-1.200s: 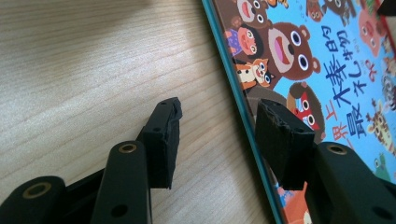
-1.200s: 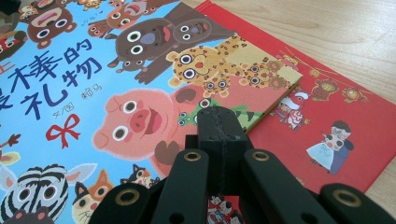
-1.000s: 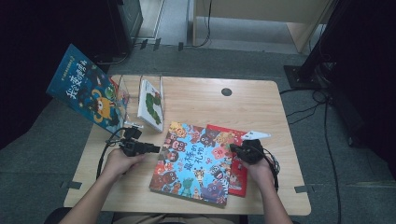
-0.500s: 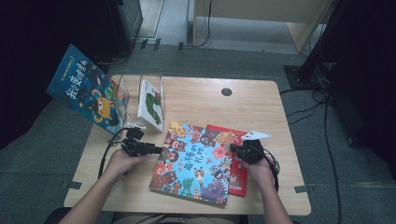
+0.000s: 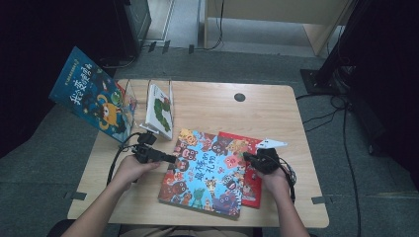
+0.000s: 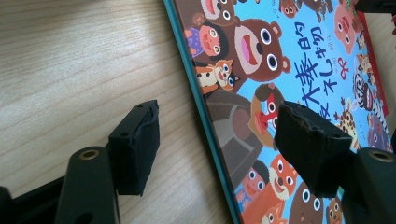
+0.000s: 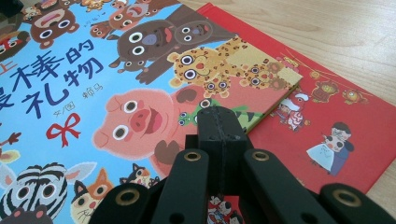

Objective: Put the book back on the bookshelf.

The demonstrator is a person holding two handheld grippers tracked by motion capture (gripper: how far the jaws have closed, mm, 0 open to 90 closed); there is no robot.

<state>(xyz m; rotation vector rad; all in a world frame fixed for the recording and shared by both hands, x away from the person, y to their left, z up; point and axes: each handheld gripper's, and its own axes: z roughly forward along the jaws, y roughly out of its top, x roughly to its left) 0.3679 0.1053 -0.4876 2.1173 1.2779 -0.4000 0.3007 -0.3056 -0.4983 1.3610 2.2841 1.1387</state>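
Note:
A blue picture book (image 5: 207,173) full of cartoon animals lies flat on the table, partly over a red book (image 5: 252,170). My left gripper (image 5: 170,159) sits at the blue book's left edge (image 6: 205,116). It is open and its jaws have just been opening. One pad (image 6: 135,147) hangs over bare wood and the other (image 6: 310,151) over the cover, pressing on nothing. My right gripper (image 5: 251,159) is shut, pads together (image 7: 219,126), with its tip over the blue book (image 7: 93,93) near the right edge. The red book (image 7: 336,116) shows beside it.
A white book (image 5: 159,109) stands in a clear holder at the table's back left. Another blue book (image 5: 94,98) leans out past that corner. The wooden table (image 5: 276,118) has a cable hole (image 5: 239,97). Cables trail from both grippers.
My left hand has shifted very slightly at the blue book's left edge. The right hand and both books lie as before.

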